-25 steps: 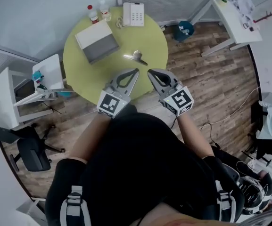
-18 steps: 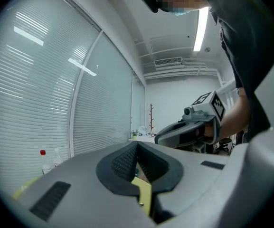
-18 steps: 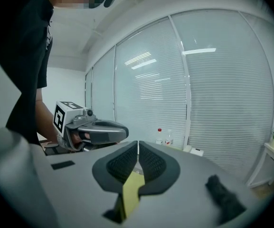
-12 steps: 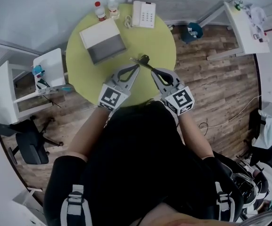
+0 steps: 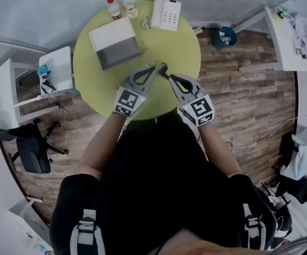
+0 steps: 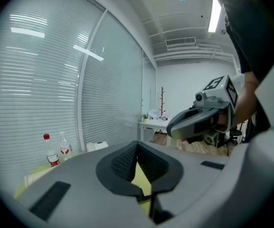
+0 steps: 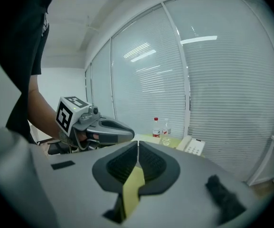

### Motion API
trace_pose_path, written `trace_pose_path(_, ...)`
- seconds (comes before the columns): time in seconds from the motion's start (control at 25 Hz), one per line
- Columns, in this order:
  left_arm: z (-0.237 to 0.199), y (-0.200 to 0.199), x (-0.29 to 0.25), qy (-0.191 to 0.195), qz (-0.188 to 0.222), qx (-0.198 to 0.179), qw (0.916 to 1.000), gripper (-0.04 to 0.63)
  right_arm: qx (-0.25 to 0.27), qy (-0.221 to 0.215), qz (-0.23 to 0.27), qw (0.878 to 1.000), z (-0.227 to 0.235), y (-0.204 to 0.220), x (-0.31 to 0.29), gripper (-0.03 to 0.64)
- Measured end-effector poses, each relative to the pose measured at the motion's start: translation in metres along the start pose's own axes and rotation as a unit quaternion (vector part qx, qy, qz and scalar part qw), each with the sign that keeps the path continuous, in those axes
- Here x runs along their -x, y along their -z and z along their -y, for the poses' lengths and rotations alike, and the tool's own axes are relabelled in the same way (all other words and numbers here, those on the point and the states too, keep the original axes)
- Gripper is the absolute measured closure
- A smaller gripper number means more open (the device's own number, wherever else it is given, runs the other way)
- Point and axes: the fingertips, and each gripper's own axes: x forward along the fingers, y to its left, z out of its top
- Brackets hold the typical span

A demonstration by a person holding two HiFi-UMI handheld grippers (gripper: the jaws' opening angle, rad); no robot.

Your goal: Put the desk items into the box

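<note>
Grippers are both over the near half of the round yellow-green tabletop. You hold them side by side, pointing toward the far edge. Your left gripper has its jaws pressed fully together and nothing is between them. In the left gripper view only the yellow-green surface shows through the small gap below the black ribbed pads. Your right gripper also has its jaws closed tip to tip, and it holds nothing.

One small dark and silver metal desk item lies near the middle of the tabletop, just in front of the two gripper tips and between them. I cannot tell if a tip touches it, and it is too small to say what kind of item it is.

An open white rectangular box with a grey inside stands on the left part of the tabletop, closer to the far edge and apart from the desk item. At the far edge, behind the box, stand a clear plastic bottle with a red cap and a second clear bottle just beside it. A white push-button telephone lies at the far edge too, near the second clear bottle.
</note>
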Motion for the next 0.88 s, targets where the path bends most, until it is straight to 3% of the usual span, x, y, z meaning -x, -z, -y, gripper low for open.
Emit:
trace_pose_path(0.24, 0.006, 0.043, -0.044, -0.004, -0.059, 0.022, 0.998, 0.592, -0.019, -0.003, -0.013, 1.0, 0.025, 0.018, -0.005, 0.598)
trace_pose_path(0.48, 0.012, 0.097, -0.078, -0.006, -0.125, 0.048, 0.991, 0.592, -0.029, 0.001, -0.031, 0.999, 0.041, 0.038, -0.005, 0.598)
trace_pose_path(0.76, 0.009, 0.155, -0.101, -0.018, -0.221, 0.097, 0.9703, 0.587, -0.053, 0.012, -0.044, 0.998, 0.062, 0.054, -0.008, 0.598)
trace_pose_path(0.88, 0.007, 0.171, -0.107, -0.02, -0.245, 0.115, 0.9625, 0.547, -0.062, 0.014, -0.056, 0.996, 0.067, 0.064, -0.012, 0.598)
